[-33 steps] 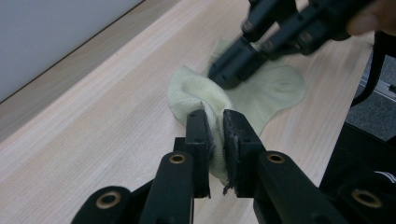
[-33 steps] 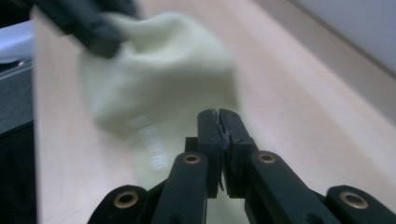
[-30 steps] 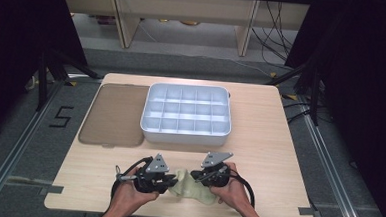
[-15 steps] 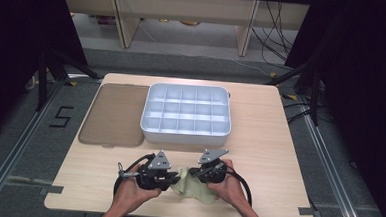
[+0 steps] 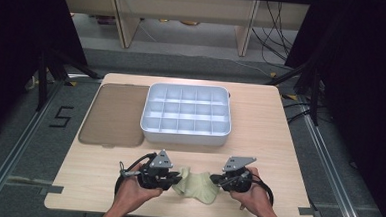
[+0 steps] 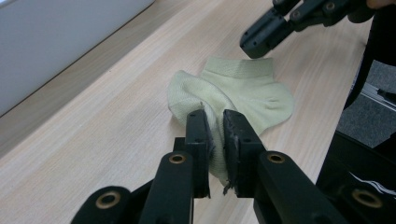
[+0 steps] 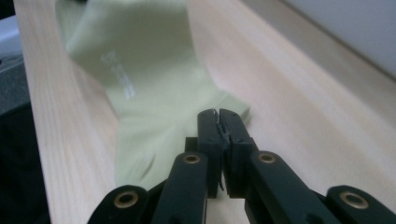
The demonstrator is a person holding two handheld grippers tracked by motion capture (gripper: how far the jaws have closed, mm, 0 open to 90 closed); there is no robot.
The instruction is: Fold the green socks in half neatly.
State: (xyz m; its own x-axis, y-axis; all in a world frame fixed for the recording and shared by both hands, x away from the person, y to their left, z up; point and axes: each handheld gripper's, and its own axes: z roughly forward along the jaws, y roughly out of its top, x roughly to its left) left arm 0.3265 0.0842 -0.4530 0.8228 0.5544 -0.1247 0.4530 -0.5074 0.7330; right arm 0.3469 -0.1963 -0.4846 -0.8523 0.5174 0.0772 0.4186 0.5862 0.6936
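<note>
Pale green ankle sock (image 5: pixel 195 186) lying on the tabletop (image 5: pixel 259 142) between the two grippers, at the edge nearest the person. In the left gripper view the sock (image 6: pixel 233 93) spreads flat ahead of the jaws, with a bunched fold rising into them. Left gripper (image 6: pixel 215 128): jaws drawn close together, pinching that fold of fabric, a narrow slit left between them where the cloth passes. Seen from above, the left gripper (image 5: pixel 175 176) sits at the sock's left end.

Right gripper (image 7: pixel 219 126): jaws pressed together on one corner of the sock (image 7: pixel 140 84), fabric threads caught in the seam between them; the rest of the sock stretches away ahead and to the left of the jaws. From above, the right gripper (image 5: pixel 216 180) meets the sock's right end.

Beyond both grippers, well apart from the sock: a white compartment tray (image 5: pixel 184 133), its grid of square cells holding nothing. Just beside the tray lies a flat brown lid (image 5: pixel 115 114).
</note>
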